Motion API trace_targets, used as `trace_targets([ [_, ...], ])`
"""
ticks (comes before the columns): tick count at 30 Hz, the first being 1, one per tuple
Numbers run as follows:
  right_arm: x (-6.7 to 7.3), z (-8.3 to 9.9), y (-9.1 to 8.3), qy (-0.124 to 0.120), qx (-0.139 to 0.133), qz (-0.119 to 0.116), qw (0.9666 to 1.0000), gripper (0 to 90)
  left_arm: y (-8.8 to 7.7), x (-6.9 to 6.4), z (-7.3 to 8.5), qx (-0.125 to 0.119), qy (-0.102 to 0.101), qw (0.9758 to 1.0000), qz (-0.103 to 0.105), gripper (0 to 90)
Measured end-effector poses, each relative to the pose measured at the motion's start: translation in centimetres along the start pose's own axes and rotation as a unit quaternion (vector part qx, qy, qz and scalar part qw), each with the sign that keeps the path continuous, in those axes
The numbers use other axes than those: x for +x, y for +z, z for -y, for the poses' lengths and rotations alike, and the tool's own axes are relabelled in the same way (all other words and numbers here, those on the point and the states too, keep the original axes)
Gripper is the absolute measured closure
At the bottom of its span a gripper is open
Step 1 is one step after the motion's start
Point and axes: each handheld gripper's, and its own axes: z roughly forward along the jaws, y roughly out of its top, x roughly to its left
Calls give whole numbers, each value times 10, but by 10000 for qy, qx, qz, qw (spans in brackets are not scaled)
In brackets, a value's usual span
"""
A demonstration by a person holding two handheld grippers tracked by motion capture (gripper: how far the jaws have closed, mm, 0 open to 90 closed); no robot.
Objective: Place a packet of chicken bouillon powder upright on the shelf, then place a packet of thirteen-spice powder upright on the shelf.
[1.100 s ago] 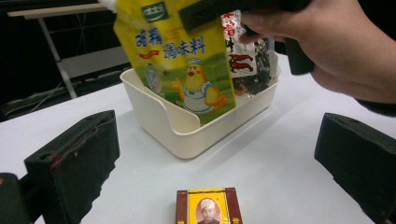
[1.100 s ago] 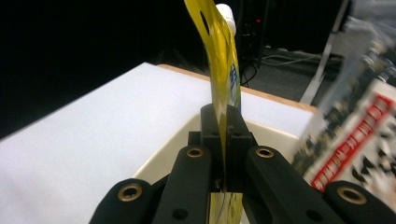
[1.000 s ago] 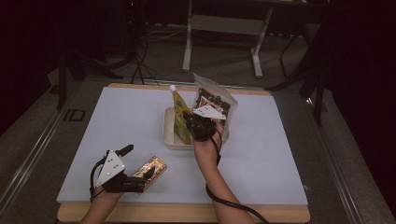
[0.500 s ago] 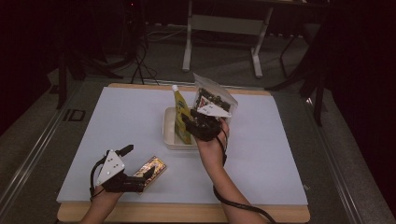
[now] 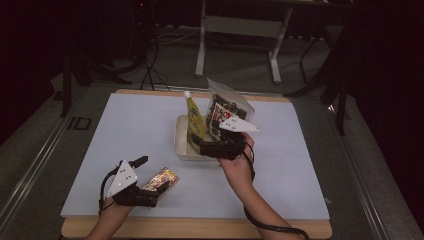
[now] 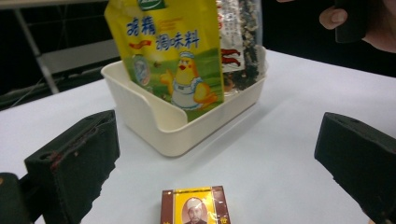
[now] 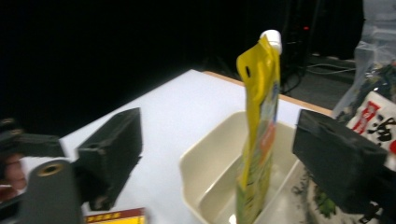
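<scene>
A cream tray [image 5: 181,145] holds an upright yellow spouted pouch [image 5: 194,120] and a clear bag of dark dried food [image 5: 227,105]. My right gripper [image 5: 199,146] hovers at the tray's near edge. Its jaws have just been opening and now stand open. In the right gripper view the pouch [image 7: 259,121] stands ahead of the gap in the right gripper [image 7: 224,154], untouched. My left gripper [image 5: 151,173] rests open at the front left, with a small gold-and-brown box [image 5: 161,179] on the table between its jaws. The left gripper view has this box [image 6: 196,205] low between the left gripper's [image 6: 217,154] black pads.
The white table top [image 5: 125,130] has a wooden front edge [image 5: 200,227]. Beyond the far edge stands a metal frame [image 5: 240,30] on a dark floor. A cable [image 5: 270,225] trails from the right hand over the front edge.
The right gripper has let go of the yellow pouch, opened, and drawn back toward the near side of the tray. The left gripper and the small box have not moved.
</scene>
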Motion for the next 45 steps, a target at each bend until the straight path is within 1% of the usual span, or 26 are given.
trace_targets([
  [2,1,0,-6,-35,-27,-178,9998,135,0,2,0,-29,-80,10000,50,2],
  [4,2,0,-12,-46,-67,-235,9997,139,-1,3,0,-150,-160,9997,121,16],
  [6,3,0,-19,-125,-58,-235,9996,141,-1,5,-1,-101,-308,9994,124,25],
  [7,3,1,-22,-165,-68,-238,9996,141,-1,6,-1,-60,-452,9989,146,26],
  [8,4,2,-25,-202,-54,-197,9996,142,-1,7,-1,9,-581,9982,158,26],
  [9,4,3,-28,-235,-32,-192,9995,144,-1,7,-1,102,-630,9978,151,25],
  [11,4,5,-34,-255,-2,-282,9993,148,2,6,-1,426,-629,9971,105,16],
  [13,4,7,-41,-339,3,-323,9989,165,3,6,-1,604,-644,9957,292,14],
  [16,5,9,-54,-395,-63,-414,9983,165,4,5,-2,657,-576,9955,369,10],
  [17,5,9,-58,-417,-96,-412,9982,165,4,4,-3,671,-567,9955,345,11],
  [18,5,10,-62,-458,-110,-395,9981,166,3,4,-4,684,-557,9953,390,11],
  [20,4,11,-70,-462,-155,-429,9979,165,3,4,-6,693,-531,9956,338,10],
  [21,4,12,-74,-476,-144,-411,9979,166,2,5,-7,697,-527,9954,392,11],
  [24,2,16,-85,-535,-138,-397,9977,169,1,6,-9,791,-454,9953,322,10],
  [25,1,18,-88,-570,-109,-363,9977,169,1,7,-10,877,-422,9949,249,11],
  [26,0,19,-91,-590,-82,-378,9975,170,2,8,-10,925,-423,9945,258,11],
  [27,-1,21,-94,-618,-66,-366,9974,169,2,8,-10,999,-408,9939,211,11],
  [29,-2,24,-101,-728,-19,-295,9969,170,2,10,-8,1139,-431,9924,180,11],
  [30,-3,26,-104,-753,-22,-296,9967,170,3,11,-7,1218,-457,9914,118,11],
  [32,-4,29,-110,-745,-2,-308,9967,170,4,13,-4,1296,-524,9900,187,12],
  [34,-5,33,-115,-767,17,-307,9966,170,7,14,-1,1442,-555,9878,210,12],
  [37,-7,39,-121,-755,39,-320,9966,169,11,14,3,1650,-585,9842,264,12],
  [39,-8,43,-123,-762,63,-294,9966,169,15,14,6,1814,-606,9811,304,12],
  [41,-9,47,-126,-703,76,-292,9971,169,18,14,8,1975,-574,9783,246,13],
  [44,-10,53,-129,-726,108,-244,9970,168,23,13,13,2135,-628,9745,276,12],
  [45,-10,55,-129,-725,112,-248,9970,168,25,13,14,2209,-592,9731,283,12],
])
